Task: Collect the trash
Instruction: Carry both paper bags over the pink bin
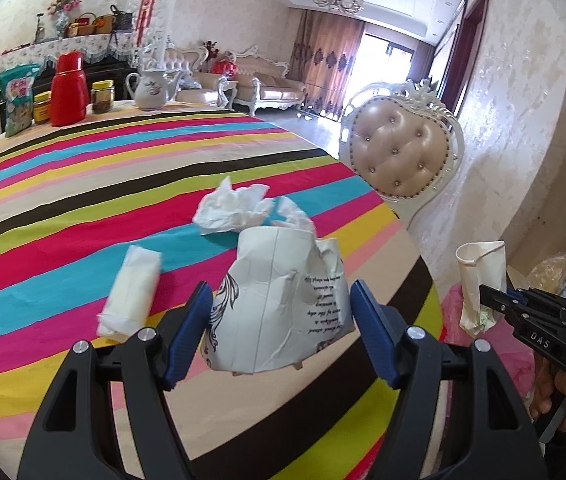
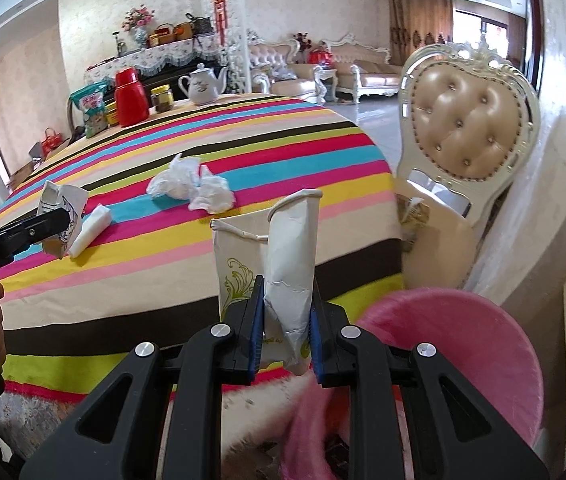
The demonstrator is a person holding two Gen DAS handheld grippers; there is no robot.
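Right wrist view: right gripper (image 2: 285, 322) clamped on flattened paper cup (image 2: 283, 276).
Left gripper (image 1: 279, 332) grips crumpled printed cup (image 1: 279, 304) above striped tablecloth (image 1: 83, 200).

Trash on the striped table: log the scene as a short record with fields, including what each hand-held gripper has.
left hand-held gripper: shut on crumpled paper cup with black print
right hand-held gripper: shut on flattened paper cup with green print
trash left on table: crumpled tissues; folded white tissue
bin: pink bin, beside the table, below the right hand-held gripper
table: striped cloth; red thermos, jars, teapot at far edge
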